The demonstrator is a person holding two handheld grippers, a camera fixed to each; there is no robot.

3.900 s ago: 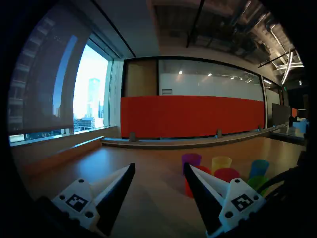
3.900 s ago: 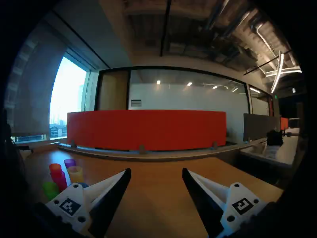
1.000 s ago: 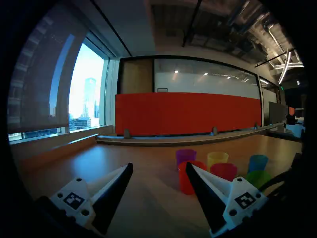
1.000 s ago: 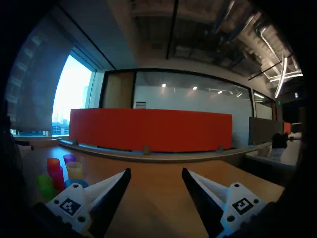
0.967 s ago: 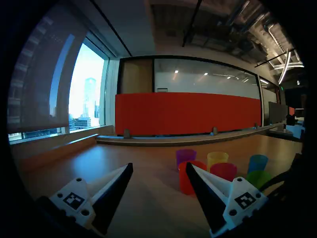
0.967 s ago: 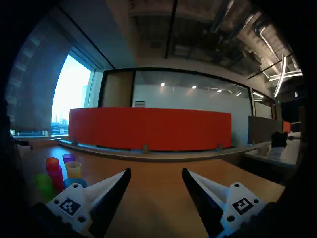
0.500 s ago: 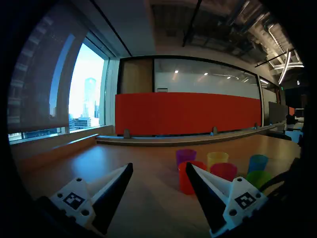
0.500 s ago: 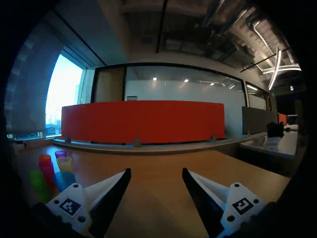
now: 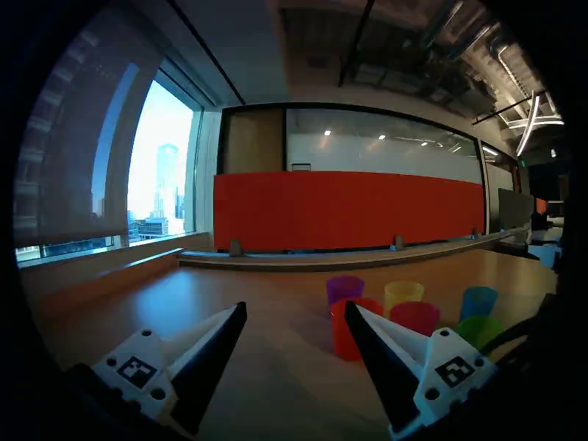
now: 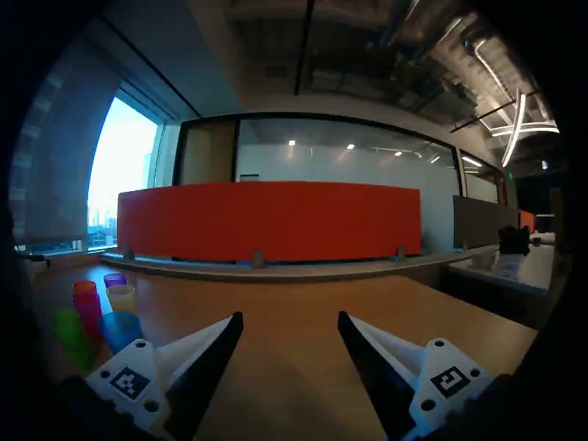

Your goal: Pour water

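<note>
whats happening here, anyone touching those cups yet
No. A person holds two grippers over a wooden table; the left gripper and the right gripper are both open and empty. Six coloured plastic cups stand bunched on the table, untouched, with the orange cup nearest the left gripper. No pouring yet; whether any cup holds water can't be told.

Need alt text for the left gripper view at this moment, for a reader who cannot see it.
The left gripper, open and empty, points along a wooden table toward six coloured plastic cups clustered just ahead, right of centre; its right finger overlaps the orange one. A long red partition and a bright window stand behind.
</note>
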